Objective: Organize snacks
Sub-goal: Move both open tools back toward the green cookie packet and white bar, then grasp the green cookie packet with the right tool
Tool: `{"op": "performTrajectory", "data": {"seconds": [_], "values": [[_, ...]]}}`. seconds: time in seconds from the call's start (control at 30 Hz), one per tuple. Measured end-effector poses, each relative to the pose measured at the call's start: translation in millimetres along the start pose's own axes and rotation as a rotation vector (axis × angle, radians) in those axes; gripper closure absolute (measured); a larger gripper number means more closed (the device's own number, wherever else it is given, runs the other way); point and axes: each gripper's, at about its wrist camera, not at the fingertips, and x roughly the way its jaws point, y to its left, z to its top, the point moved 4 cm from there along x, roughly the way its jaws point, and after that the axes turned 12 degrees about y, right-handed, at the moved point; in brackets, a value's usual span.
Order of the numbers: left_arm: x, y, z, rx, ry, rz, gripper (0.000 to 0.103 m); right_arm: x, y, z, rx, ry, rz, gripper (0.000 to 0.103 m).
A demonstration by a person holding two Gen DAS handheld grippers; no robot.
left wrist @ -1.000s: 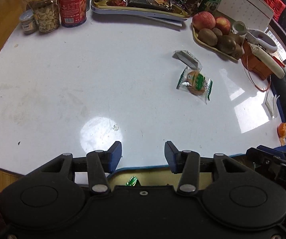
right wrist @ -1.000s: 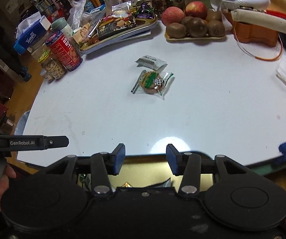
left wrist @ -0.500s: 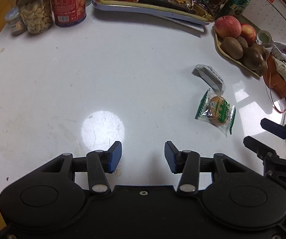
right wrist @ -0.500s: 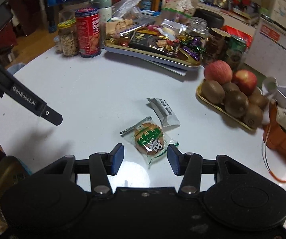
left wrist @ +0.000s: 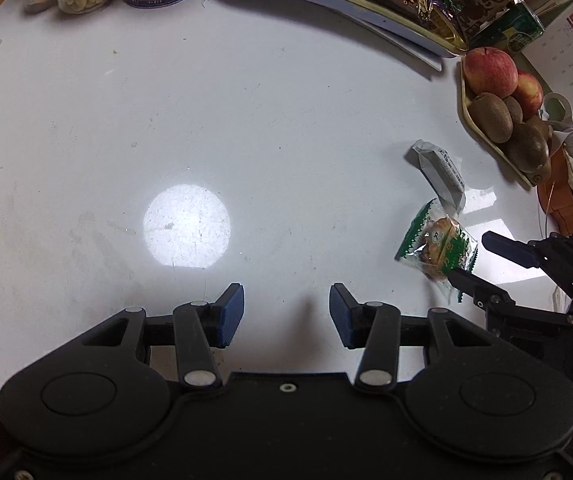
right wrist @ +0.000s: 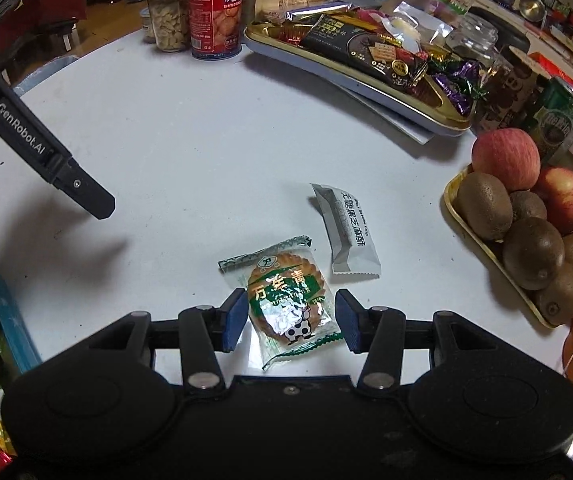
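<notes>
The right gripper [right wrist: 288,320] hangs with its jaws apart around the cookie packet [right wrist: 284,306], low in the right wrist frame; pads not pressing. The packet's long axis runs away from the gripper. The left gripper [left wrist: 286,316], open and empty, sits farther off.

The left gripper [left wrist: 286,316] is black plastic with two round bumps at its back. Its fingers [left wrist: 230,314] wear ridged blue pads. Shiny silver pins sit on its black bars. The right gripper [right wrist: 288,320] looks the same. White letters on the left gripper's side, at nine o'clock, read GenRobot.AI.
</notes>
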Motion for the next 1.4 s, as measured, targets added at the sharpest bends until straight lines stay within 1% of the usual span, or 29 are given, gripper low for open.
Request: {"op": "performTrajectory", "data": {"seconds": [0.13, 0.27, 0.37, 0.47, 0.57, 0.67, 0.7, 0.8, 0.83, 0.93, 1.0, 1.1, 1.27, 1.4], "values": [[1, 0, -1, 0.009, 0.004, 0.008, 0.049, 5, -6, 7, -0.029, 0.004, 0.043, 0.052], [0, 2, 1, 0.005, -0.008, 0.016, 0.049, 15, -12, 15, -0.073, 0.073, 0.089, 0.052], [2, 1, 3, 0.009, -0.006, 0.016, 0.049, 21, -19, 20, -0.035, 0.104, 0.149, 0.05], [4, 0, 3, 0.02, -0.009, 0.031, 0.049, 18, -19, 17, 0.003, 0.102, 0.197, 0.049], [5, -5, 2, 0.048, -0.024, 0.06, 0.049, 13, -14, 5, 0.037, 0.087, 0.22, 0.051], [3, -11, -1, 0.088, -0.055, 0.108, 0.049, 10, -14, -3, 0.131, 0.041, 0.223, 0.051], [2, -14, -2, 0.104, -0.064, 0.122, 0.049, 12, -15, -5, 0.167, 0.042, 0.215, 0.049], [3, -17, -5, 0.128, -0.073, 0.137, 0.049, 17, -15, -7, 0.218, 0.025, 0.191, 0.048], [3, -18, -6, 0.132, -0.074, 0.139, 0.049, 17, -14, -6, 0.216, 0.016, 0.185, 0.048], [5, -19, -6, 0.139, -0.068, 0.144, 0.049, 14, -9, 2, 0.151, -0.001, 0.161, 0.048], [5, -19, -6, 0.138, -0.068, 0.144, 0.049, 17, -7, 8, 0.11, 0.03, 0.132, 0.047], [3, -21, -6, 0.148, -0.08, 0.152, 0.049, 24, -2, 14, 0.085, 0.063, 0.127, 0.047], [0, -22, -7, 0.167, -0.107, 0.181, 0.049, 35, 5, 17, 0.082, 0.083, 0.102, 0.046], [-2, -25, -6, 0.183, -0.126, 0.19, 0.049, 37, 11, 18, 0.057, 0.068, 0.063, 0.044]]}}
